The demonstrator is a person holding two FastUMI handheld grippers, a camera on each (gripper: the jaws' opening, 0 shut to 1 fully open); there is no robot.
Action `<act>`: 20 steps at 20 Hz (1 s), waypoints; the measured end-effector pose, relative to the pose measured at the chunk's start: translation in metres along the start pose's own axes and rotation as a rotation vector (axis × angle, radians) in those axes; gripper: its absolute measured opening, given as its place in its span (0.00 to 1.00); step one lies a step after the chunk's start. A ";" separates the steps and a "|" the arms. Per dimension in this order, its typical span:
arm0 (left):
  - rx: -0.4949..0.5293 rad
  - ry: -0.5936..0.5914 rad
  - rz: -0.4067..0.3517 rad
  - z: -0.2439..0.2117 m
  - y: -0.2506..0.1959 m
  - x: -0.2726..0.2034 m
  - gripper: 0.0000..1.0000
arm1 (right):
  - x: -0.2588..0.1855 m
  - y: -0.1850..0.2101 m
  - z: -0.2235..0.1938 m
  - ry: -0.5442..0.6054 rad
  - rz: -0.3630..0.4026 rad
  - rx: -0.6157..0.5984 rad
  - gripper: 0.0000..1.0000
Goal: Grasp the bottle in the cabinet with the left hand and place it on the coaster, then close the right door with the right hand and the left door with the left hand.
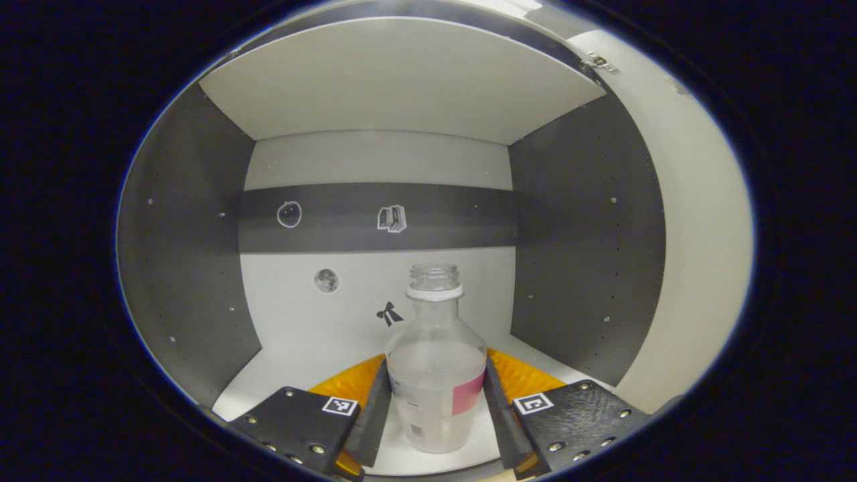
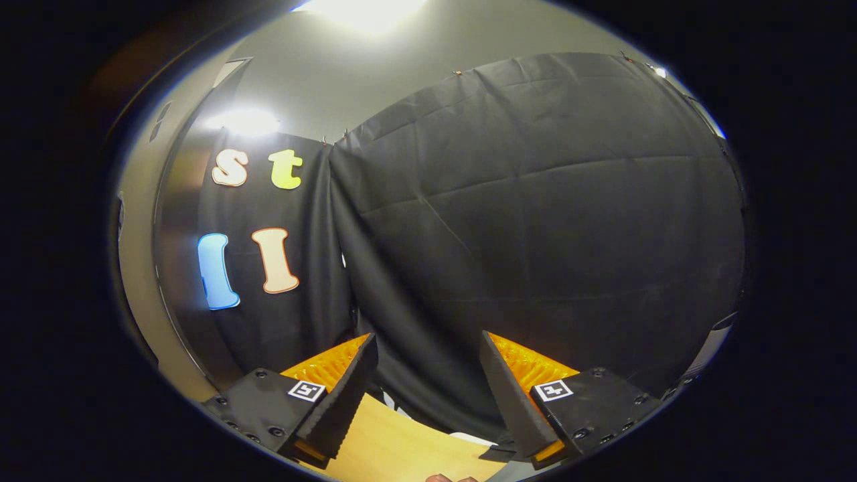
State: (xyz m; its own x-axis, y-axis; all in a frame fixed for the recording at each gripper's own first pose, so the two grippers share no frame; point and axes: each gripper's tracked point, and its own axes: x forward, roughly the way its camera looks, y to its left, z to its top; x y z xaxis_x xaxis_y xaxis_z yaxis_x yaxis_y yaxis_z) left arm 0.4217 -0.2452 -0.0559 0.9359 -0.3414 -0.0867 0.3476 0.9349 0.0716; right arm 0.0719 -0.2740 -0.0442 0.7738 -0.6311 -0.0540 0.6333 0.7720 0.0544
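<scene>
Clear plastic bottle (image 1: 436,365), uncapped, with a white neck ring and a pink-and-white label, stands upright on the white floor of an open cabinet (image 1: 375,87). In the left gripper view, the left gripper (image 1: 435,395) reaches into the cabinet with one finger on each side of the bottle's body; the fingers appear to touch its sides, though a firm clamp cannot be confirmed. The cabinet has dark grey side walls and a white back wall crossed by a dark band with small stickers. In the right gripper view, the right gripper (image 2: 428,385) has its fingers spread apart around nothing, above a wooden tabletop (image 2: 395,448), facing the black cloth wall
</scene>
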 end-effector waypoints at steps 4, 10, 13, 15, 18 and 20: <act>0.026 -0.027 -0.021 0.024 0.000 -0.035 0.66 | 0.005 0.013 -0.001 0.007 0.053 0.007 0.96; 0.040 -0.088 -0.074 0.035 -0.014 -0.098 0.74 | 0.004 0.040 0.006 -0.003 0.162 -0.029 0.96; 0.016 -0.096 -0.088 0.028 -0.018 -0.124 0.66 | 0.000 0.047 0.023 -0.046 0.203 -0.058 0.96; -0.007 -0.091 -0.094 0.015 -0.019 -0.143 0.74 | -0.003 0.053 0.032 -0.066 0.228 -0.068 0.96; -0.051 -0.057 -0.092 -0.021 -0.018 -0.162 0.66 | -0.008 0.062 0.039 -0.078 0.264 -0.069 0.97; -0.079 -0.025 -0.087 -0.053 -0.016 -0.173 0.74 | -0.013 0.068 0.040 -0.068 0.285 -0.066 0.96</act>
State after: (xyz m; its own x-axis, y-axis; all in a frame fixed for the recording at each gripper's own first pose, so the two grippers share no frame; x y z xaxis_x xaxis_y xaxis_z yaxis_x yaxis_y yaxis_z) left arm 0.2515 -0.1957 -0.0942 0.9039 -0.4229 -0.0641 0.4229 0.9061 -0.0141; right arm 0.1046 -0.2164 -0.0001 0.9207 -0.3898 0.0211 0.3900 0.9208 -0.0075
